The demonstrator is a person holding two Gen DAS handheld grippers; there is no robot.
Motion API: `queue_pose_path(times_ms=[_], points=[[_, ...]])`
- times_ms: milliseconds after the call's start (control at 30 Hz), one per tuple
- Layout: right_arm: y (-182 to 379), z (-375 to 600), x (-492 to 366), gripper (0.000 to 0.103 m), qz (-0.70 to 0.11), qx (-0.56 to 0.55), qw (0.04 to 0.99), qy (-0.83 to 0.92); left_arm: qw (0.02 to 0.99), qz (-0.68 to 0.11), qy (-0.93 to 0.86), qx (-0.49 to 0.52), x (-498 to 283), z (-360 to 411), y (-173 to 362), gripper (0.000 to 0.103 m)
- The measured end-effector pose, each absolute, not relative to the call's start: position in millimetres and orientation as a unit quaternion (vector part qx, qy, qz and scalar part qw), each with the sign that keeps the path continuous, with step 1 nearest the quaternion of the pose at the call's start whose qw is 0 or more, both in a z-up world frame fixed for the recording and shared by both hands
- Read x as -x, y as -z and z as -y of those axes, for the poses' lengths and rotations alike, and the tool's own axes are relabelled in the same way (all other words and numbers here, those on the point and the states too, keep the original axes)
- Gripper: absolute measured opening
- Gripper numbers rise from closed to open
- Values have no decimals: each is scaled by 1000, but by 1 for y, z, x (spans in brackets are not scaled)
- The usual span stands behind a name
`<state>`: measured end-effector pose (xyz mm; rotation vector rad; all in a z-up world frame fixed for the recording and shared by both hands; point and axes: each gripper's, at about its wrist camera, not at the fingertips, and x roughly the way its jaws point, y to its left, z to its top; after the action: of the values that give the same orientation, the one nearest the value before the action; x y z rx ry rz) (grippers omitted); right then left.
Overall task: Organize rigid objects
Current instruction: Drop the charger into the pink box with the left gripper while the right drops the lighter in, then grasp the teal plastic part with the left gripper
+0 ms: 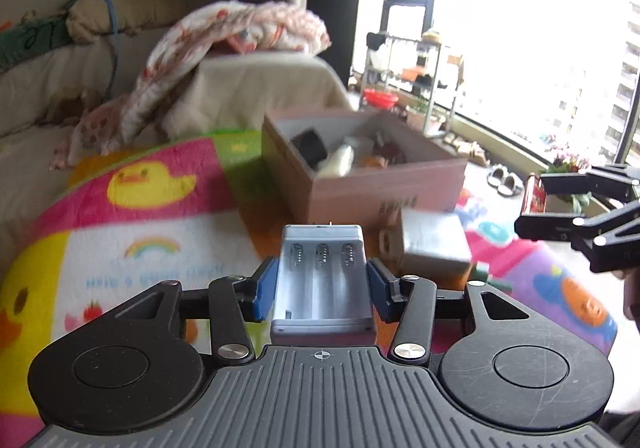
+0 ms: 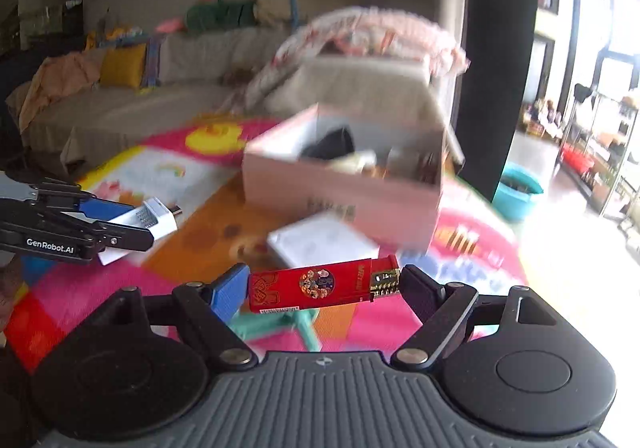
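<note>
While both claws hang above the bright play mat (image 1: 160,208), the left claw (image 1: 322,280) pinches a white battery holder (image 1: 322,280) by its sides. Right claw (image 2: 324,284) clamps a red lighter (image 2: 316,284) endwise. Cardboard box (image 1: 384,184) of oddments sits just ahead.

Blurred contents of cardboard box (image 2: 344,188)

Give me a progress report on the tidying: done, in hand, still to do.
Done: the cardboard box already holds several items. In hand: the left claw grips a white battery holder, and the right claw grips a red lighter end to end; neither is in the box yet. Left: a white box and a teal piece lie on the mat.
</note>
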<state>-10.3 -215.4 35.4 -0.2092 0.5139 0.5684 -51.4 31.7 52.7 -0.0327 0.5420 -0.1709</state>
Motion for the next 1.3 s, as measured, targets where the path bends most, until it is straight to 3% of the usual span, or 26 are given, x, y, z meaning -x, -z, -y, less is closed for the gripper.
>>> queue_pose_path(times_ms=[233,567,767,1033,1300], points=[[-93,232,-9,83,-158,64,954,-245,976,-177,111,51,-19,-26,-130,53],[-123,189,-113,83,-148,66,963,-217,964,-173,143,143,-89,-26,-133,53],[-102,171,-154,83,-206,53,952,-222,966,-193,117,122,-109,-34,-107,51],[-49,207,-91,83,-237,74,944,-216,962,-230,97,112,-61,-45,-62,51],[2,252,-38,83,-285,21,939,-192,947,-285,147,34,10,-17,-32,51]])
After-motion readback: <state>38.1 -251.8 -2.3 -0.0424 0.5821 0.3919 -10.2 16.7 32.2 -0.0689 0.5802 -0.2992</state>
